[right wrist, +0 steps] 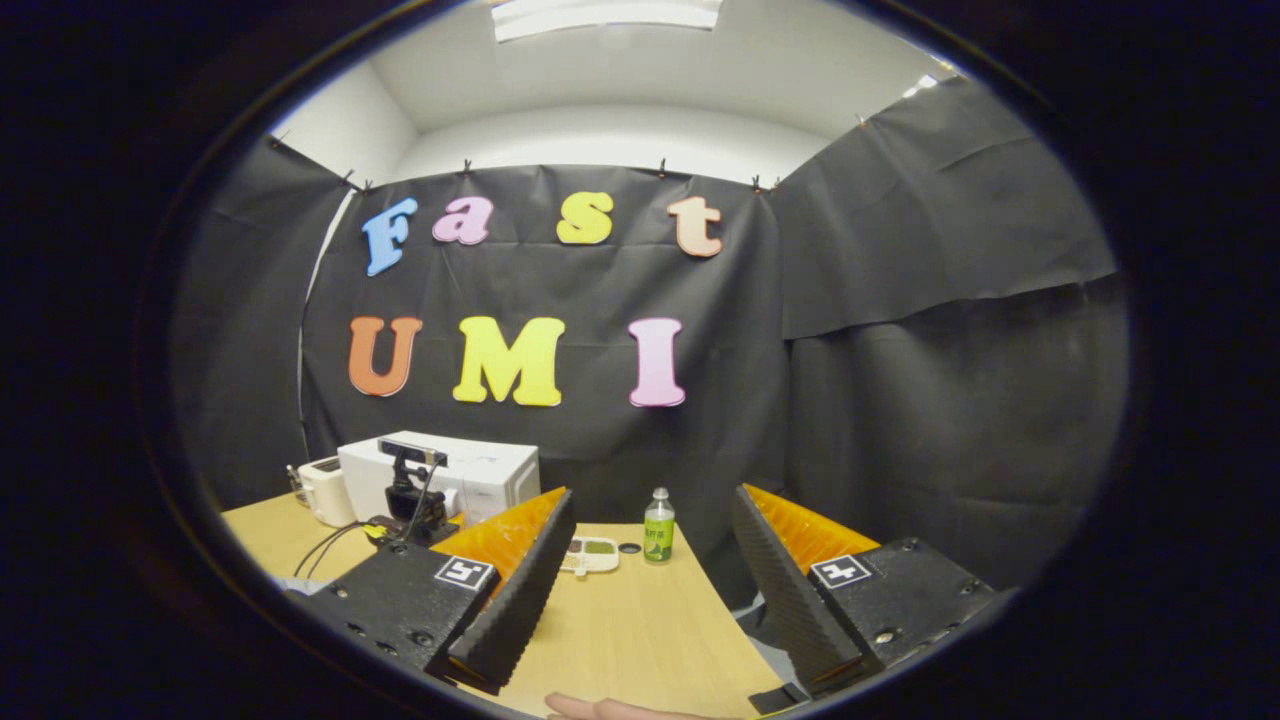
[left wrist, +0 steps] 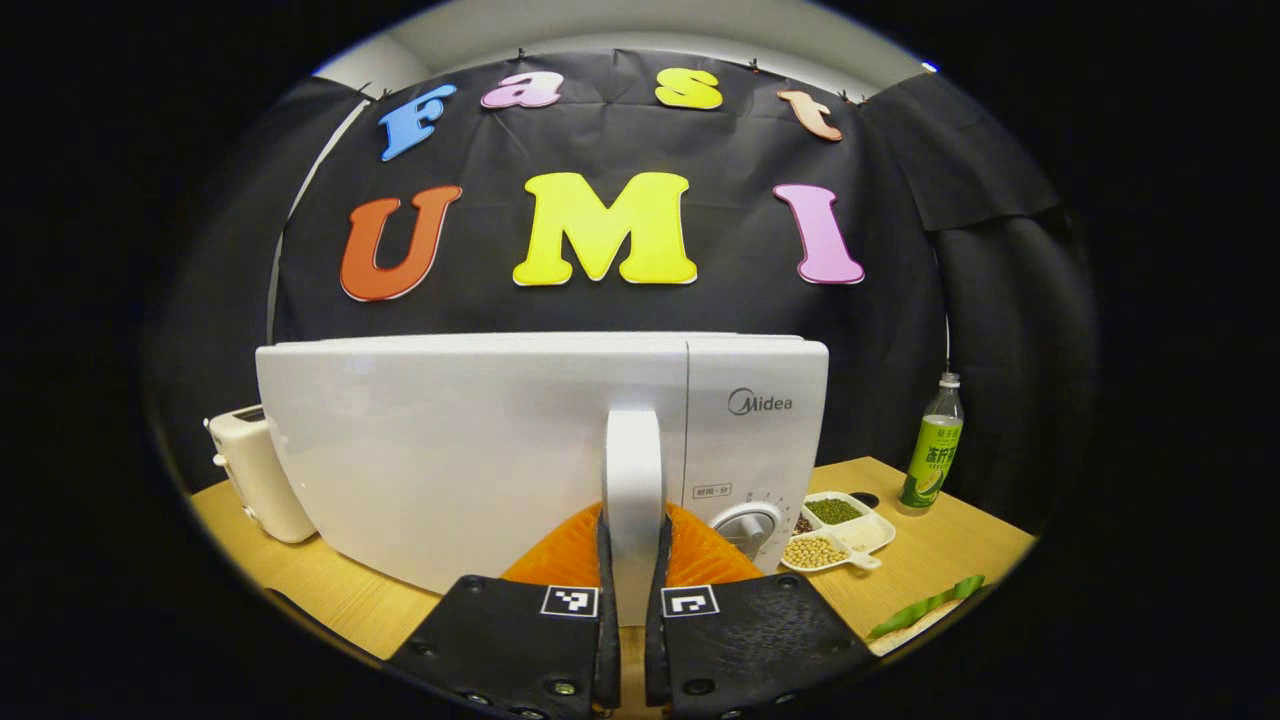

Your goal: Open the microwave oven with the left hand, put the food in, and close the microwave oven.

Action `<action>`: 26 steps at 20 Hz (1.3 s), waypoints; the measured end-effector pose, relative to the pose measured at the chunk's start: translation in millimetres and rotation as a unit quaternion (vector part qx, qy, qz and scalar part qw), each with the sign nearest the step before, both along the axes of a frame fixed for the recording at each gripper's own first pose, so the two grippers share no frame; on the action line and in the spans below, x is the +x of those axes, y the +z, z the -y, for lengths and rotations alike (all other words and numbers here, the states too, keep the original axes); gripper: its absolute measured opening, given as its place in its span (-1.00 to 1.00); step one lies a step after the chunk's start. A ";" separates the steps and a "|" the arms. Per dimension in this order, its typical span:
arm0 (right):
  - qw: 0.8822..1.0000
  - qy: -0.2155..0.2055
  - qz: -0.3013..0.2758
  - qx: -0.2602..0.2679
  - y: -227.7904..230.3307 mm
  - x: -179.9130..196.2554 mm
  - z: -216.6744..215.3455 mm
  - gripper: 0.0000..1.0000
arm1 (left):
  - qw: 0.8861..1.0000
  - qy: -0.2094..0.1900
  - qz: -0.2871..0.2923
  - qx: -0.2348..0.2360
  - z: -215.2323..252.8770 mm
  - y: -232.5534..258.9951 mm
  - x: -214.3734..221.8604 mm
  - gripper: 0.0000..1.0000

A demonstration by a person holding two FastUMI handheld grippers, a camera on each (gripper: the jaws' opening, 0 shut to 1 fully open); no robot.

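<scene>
The white microwave (left wrist: 450, 440) stands close in front in the left gripper view. Its door looks flush with the control panel (left wrist: 757, 440). My left gripper (left wrist: 632, 530) is shut on the upright white door handle (left wrist: 632, 450), one black finger on each side. A plate of food with a green leaf (left wrist: 925, 608) lies on the table at the lower right. In the right gripper view my right gripper (right wrist: 652, 492) is open and holds nothing above the wooden table (right wrist: 640, 620). The microwave (right wrist: 470, 470) shows far off at the left there, with the left gripper (right wrist: 410, 490) in front of it.
A cream toaster (left wrist: 255, 470) stands left of the microwave. A sectioned dish of beans (left wrist: 835, 530) and a green bottle (left wrist: 932, 450) stand to its right. A hand (right wrist: 610, 708) shows at the bottom edge of the right gripper view.
</scene>
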State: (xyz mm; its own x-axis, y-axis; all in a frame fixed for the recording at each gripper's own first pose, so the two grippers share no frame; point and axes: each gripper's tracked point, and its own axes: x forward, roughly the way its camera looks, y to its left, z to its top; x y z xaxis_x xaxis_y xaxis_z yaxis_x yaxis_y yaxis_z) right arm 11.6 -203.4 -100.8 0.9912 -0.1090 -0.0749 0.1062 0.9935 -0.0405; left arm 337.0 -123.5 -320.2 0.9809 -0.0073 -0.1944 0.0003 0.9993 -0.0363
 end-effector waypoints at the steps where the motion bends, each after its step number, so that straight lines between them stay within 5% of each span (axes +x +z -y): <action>1: 1.000 0.000 0.000 0.000 -0.3 -0.4 -0.5 0.83 | 1.000 -0.002 -0.003 -0.001 0.1 1.0 -4.6 -0.82; 3: 1.000 0.003 0.002 0.001 -0.1 -1.2 -1.6 1.00 | 1.000 -0.008 0.014 0.001 -0.2 4.8 -24.5 -0.82; 4: 1.000 0.001 0.003 0.002 0.5 -0.6 -0.8 0.83 | 1.000 -0.018 0.019 -0.003 -0.6 5.7 -26.7 -0.83; 6: 1.000 -0.005 -0.001 0.005 -4.2 -1.7 2.0 1.00 | 0.999 -0.031 0.012 -0.021 -3.5 2.6 -40.5 -0.83; 7: 1.000 -0.002 -0.002 0.008 -5.1 -2.5 -2.2 0.84 | 0.999 -0.039 0.018 -0.014 -3.8 5.9 -47.8 -0.82; 11: 1.000 -0.005 -0.008 0.020 -8.6 -3.3 -5.2 1.00 | 0.998 -0.064 0.022 -0.011 -12.7 6.3 -75.1 -0.83; 15: 1.000 -0.008 -0.005 0.018 -1.8 -6.7 -14.2 0.83 | 0.997 -0.073 0.030 0.000 -25.3 10.8 -106.8 -0.83; 24: 0.999 0.039 -0.024 0.022 -19.0 -2.2 -72.9 0.84 | 0.996 -0.081 0.022 -0.006 -87.3 13.5 -191.4 -0.83; 25: 0.998 0.046 -0.026 0.023 -20.7 -1.2 -81.1 1.00 | 0.997 -0.079 0.024 -0.007 -97.9 14.4 -201.1 -0.83; 26: 0.998 0.053 -0.026 0.023 -21.3 -0.1 -89.0 0.84 | 0.997 -0.078 0.025 -0.006 -107.7 15.0 -209.9 -0.83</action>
State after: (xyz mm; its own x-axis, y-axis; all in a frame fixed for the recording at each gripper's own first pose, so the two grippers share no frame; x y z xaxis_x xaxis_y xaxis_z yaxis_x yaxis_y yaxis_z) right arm 11.5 -114.4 -122.1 0.9915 0.0009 -0.1297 -0.0007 1.0000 0.0020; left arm 127.1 -15.8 -305.2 0.9762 -0.1628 -0.1435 0.1580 0.9864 -0.0443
